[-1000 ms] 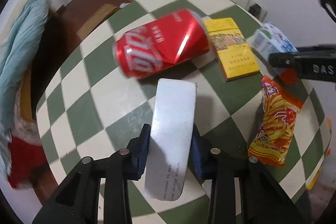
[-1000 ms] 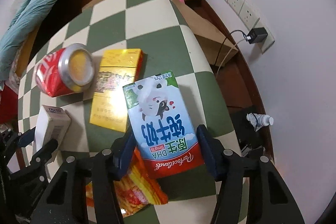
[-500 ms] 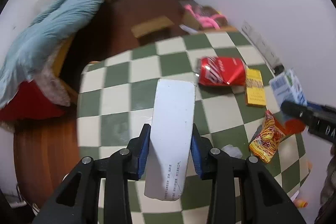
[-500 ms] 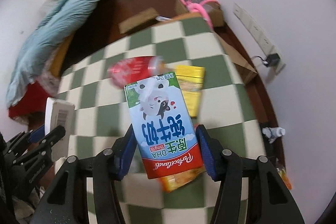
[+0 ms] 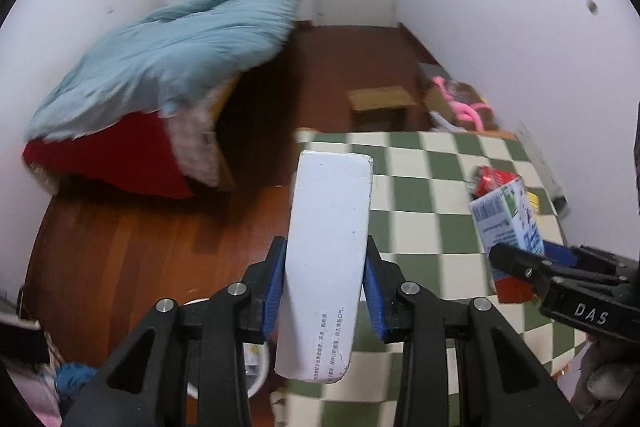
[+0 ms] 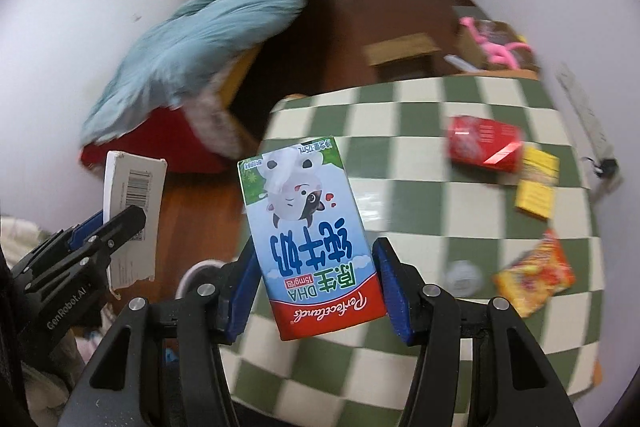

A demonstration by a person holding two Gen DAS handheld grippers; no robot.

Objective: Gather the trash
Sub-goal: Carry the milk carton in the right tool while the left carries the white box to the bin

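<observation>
Both grippers lifted off table (image 6: 420,115) w/ white box (image 5: 326,259), milk carton (image 6: 308,227).

1. Your right hand-held gripper (image 6: 316,291) clamps a milk carton (image 6: 310,235) between its blue pads, held above the checkered surface (image 6: 400,195).
2. At the left edge, your left hand-held gripper (image 6: 116,223) grips a white box (image 6: 134,211) with a barcode on its end.
3. On the surface lie a red can (image 6: 484,149) on its side, a yellow box (image 6: 536,183) just beside it, and a snack packet (image 6: 536,273) nearer you.
4. A blue blanket (image 6: 208,23) covers the bed beyond.
</observation>
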